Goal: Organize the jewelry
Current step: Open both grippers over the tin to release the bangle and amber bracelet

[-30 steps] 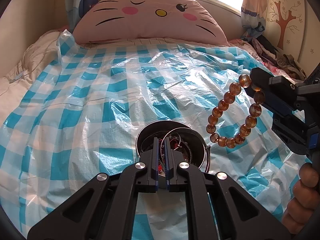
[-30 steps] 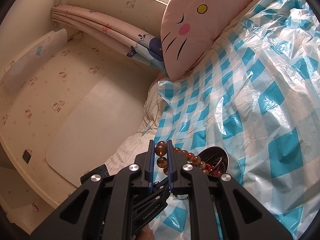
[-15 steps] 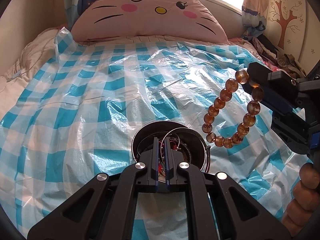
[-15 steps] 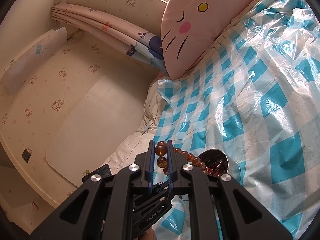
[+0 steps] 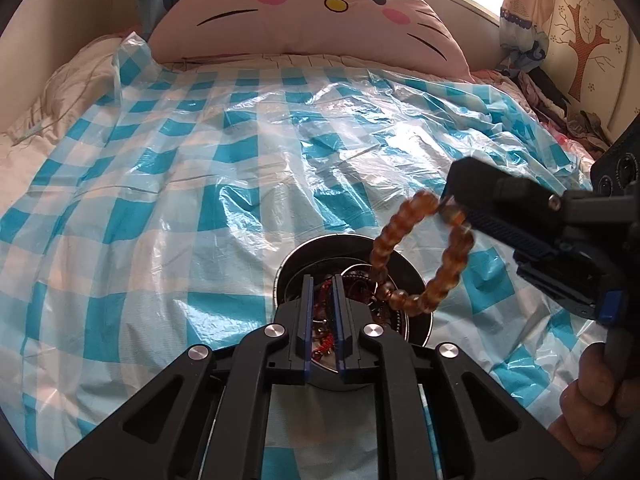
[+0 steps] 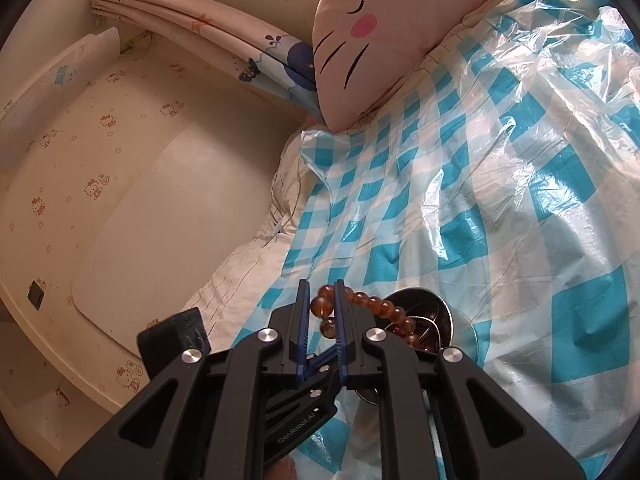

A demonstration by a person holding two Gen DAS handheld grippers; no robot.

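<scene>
One wide bed (image 5: 120, 264), draped in a blue-checked plastic sheet (image 5: 248, 184), carries the round metal tin (image 5: 416, 280) that I judge to be the drop target. I judge that doing this step well means bringing the amber bead bracelet (image 5: 448, 268) squarely above the tin's mouth and lowering it until the bottom beads rest on the jewelry inside before letting go, so nothing bounces onto the slippery plastic. My right tongs (image 6: 323, 312) are clenched on the bracelet's top beads; the loop hangs below them, its lowest beads at the tin's far right rim, partly over the opening. My left tongs (image 5: 320, 312) sit low at the tin's near edge, the jaws nearly together over the red cord (image 5: 324, 344) inside; I cannot tell whether they pinch anything.
</scene>
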